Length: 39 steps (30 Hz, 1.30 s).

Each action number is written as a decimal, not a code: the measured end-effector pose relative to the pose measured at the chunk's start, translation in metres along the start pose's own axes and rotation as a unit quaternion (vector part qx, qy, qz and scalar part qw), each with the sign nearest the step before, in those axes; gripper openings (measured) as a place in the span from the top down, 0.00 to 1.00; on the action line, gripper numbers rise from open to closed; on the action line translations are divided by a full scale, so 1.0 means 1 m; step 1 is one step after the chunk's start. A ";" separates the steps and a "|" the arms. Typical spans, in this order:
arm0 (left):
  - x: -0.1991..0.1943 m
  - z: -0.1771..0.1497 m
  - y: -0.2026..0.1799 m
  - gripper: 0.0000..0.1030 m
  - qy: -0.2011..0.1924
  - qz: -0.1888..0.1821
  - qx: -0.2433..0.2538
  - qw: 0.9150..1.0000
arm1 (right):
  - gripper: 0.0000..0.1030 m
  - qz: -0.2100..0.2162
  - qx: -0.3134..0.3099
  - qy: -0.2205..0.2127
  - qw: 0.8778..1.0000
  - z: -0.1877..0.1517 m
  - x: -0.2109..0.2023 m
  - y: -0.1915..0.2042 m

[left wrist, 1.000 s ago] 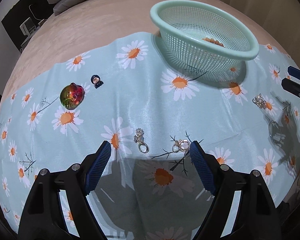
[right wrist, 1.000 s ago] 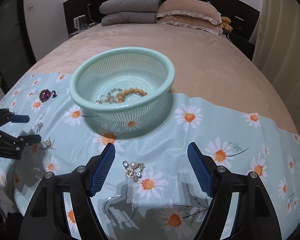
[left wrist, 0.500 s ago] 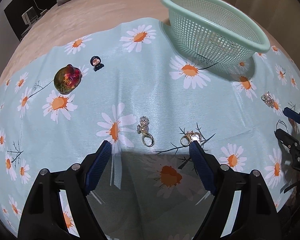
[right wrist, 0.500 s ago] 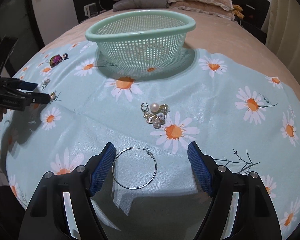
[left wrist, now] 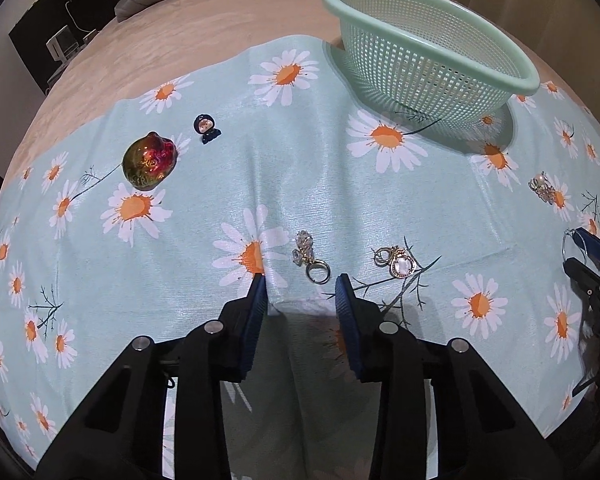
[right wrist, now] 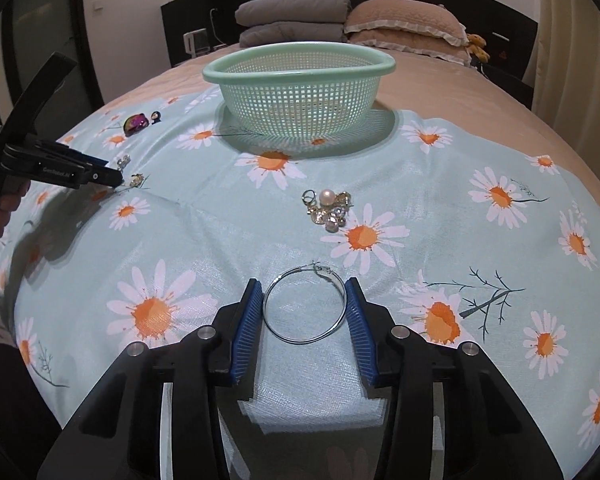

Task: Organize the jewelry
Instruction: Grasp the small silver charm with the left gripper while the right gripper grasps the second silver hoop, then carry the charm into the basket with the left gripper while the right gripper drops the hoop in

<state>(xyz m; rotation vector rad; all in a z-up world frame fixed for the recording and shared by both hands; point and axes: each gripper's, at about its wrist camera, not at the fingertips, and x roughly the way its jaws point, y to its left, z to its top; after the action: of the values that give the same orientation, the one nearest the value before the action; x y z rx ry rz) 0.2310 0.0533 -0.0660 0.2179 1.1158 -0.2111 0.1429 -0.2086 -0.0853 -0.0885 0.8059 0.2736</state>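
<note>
1. Thin silver wire forms the hoop earring [right wrist: 305, 305], which lies flat on the daisy-print cloth [right wrist: 440, 168] over the bed.
2. The right tool [right wrist: 305, 294] has just been closing. We see its blue pads [right wrist: 247, 320] flanking the hoop, at or just off the wire on each side; we cannot tell whether they press it yet.
3. We judge the hoop light, springy and easily bent. Grip across its widest span with gentle pressure; smooth wire may slip or pop out of the pads.
4. The left tool [left wrist: 302, 290] has also just been closing and holds nothing. The crystal clasp charm [left wrist: 311, 258] lies just beyond its tips.
5. We judge the charm small, hard and lumpy; take it by the ring.
6. The green basket [right wrist: 298, 66] stands farther up the cloth, well apart from both pieces.
</note>
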 end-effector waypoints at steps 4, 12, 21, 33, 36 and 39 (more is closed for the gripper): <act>-0.002 -0.002 0.008 0.84 0.001 -0.009 -0.015 1.000 | 0.61 0.001 -0.004 0.004 1.000 -0.002 -0.003 0.001; -0.018 -0.004 0.018 0.88 -0.021 -0.026 -0.027 0.999 | 0.61 0.009 -0.003 0.005 1.000 -0.010 -0.010 0.002; -0.028 0.006 -0.006 0.61 -0.052 -0.027 0.009 0.998 | 0.61 0.011 -0.003 0.006 1.000 -0.011 -0.009 0.001; 0.009 0.009 -0.005 0.75 -0.010 -0.029 -0.001 1.000 | 0.61 0.011 -0.009 0.005 1.000 -0.012 -0.008 0.003; 0.013 0.010 0.004 0.90 -0.004 -0.045 -0.023 0.999 | 0.61 0.009 -0.011 0.003 1.000 -0.012 -0.008 0.004; 0.010 0.010 0.001 0.90 -0.001 -0.041 -0.012 0.999 | 0.61 0.019 -0.016 0.012 1.000 -0.010 -0.009 0.004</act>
<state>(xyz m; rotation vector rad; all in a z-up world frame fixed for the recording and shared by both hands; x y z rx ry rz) 0.2444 0.0507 -0.0712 0.1516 1.1255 -0.2710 0.1291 -0.2087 -0.0853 -0.1065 0.8275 0.3211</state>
